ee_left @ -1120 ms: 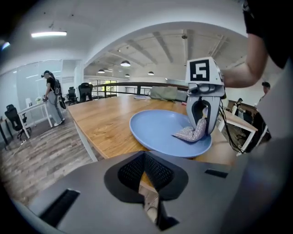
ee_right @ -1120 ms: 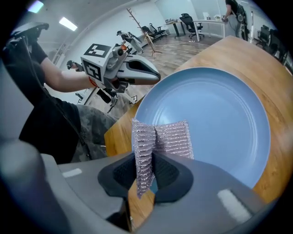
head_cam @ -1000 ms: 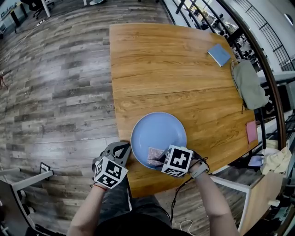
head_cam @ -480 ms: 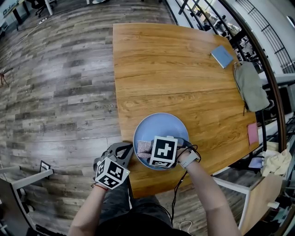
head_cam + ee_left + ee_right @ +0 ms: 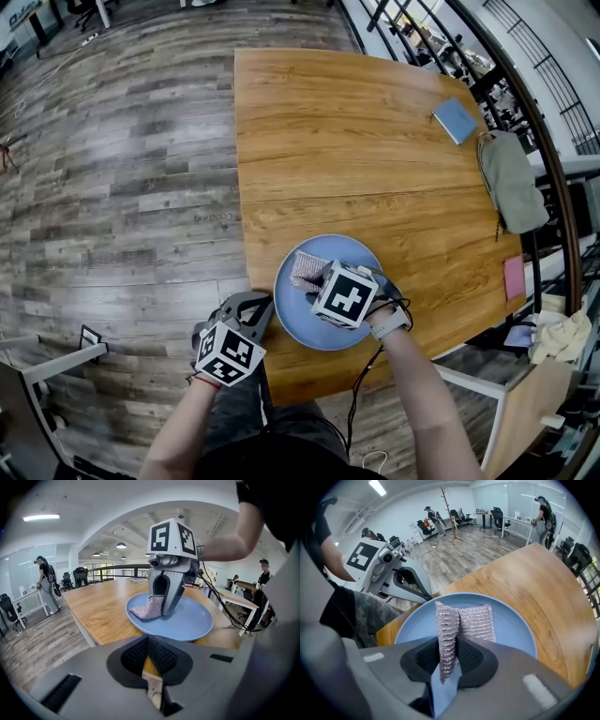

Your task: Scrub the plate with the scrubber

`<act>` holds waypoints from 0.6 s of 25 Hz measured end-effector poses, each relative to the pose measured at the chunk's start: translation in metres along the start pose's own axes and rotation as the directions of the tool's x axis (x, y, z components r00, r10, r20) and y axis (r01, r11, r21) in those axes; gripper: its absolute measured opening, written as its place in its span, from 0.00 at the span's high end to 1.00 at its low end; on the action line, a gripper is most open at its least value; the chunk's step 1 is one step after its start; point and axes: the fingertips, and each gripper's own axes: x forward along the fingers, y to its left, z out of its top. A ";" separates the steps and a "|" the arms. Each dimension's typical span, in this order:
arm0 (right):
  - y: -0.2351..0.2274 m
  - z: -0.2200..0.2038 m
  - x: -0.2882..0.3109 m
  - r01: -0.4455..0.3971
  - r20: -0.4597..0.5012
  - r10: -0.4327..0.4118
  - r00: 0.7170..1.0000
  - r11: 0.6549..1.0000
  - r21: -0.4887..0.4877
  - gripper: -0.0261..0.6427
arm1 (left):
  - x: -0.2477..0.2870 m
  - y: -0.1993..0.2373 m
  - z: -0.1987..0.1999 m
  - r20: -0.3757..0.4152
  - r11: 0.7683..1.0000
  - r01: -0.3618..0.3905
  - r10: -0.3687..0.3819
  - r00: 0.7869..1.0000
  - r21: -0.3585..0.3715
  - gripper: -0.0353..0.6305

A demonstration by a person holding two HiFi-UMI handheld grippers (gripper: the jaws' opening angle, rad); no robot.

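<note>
Seemingly mid-scrub: right gripper (image 5: pixel 317 278) clenched on scrubber (image 5: pixel 305 268), pressed to the blue plate (image 5: pixel 323 339) near its far rim. Left gripper (image 5: pixel 257 305) clamped shut, empty, beside rim; contact unclear. Next: sweep pad across bare centre, firm pressure.

I count one wooden table (image 5: pixel 356 141) bearing one blue plate (image 5: pixel 323 330). On the plate lies one scrubber (image 5: pixel 305 270). There are two grippers: the left gripper (image 5: pixel 255 305) just beside the plate's near-left rim, the right gripper (image 5: pixel 316 275) over it. Right of the plate sit one blue book (image 5: pixel 456 121), one grey-green bag (image 5: pixel 511 183) and one pink pad (image 5: pixel 513 277).
</note>
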 end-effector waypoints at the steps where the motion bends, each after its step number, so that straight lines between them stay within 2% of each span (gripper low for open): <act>1: -0.005 -0.001 -0.001 0.019 0.010 -0.020 1.000 1.000 0.005 0.83 | 0.000 0.000 0.000 0.000 1.000 0.001 -0.001 1.000 -0.001 0.95; 5: -0.027 -0.016 -0.006 0.128 -0.002 -0.128 0.992 0.991 0.026 0.83 | 0.002 -0.002 0.001 0.003 1.000 0.012 -0.012 1.000 0.006 0.95; 9: -0.048 -0.038 -0.012 0.249 -0.037 -0.249 0.968 0.968 0.015 0.83 | 0.005 -0.006 0.004 0.006 1.000 0.018 -0.018 1.000 0.010 0.95; 15: -0.052 -0.068 -0.018 0.299 -0.048 -0.296 0.954 0.951 0.079 0.83 | 0.005 -0.005 0.007 0.013 1.000 0.013 -0.014 1.000 0.011 0.95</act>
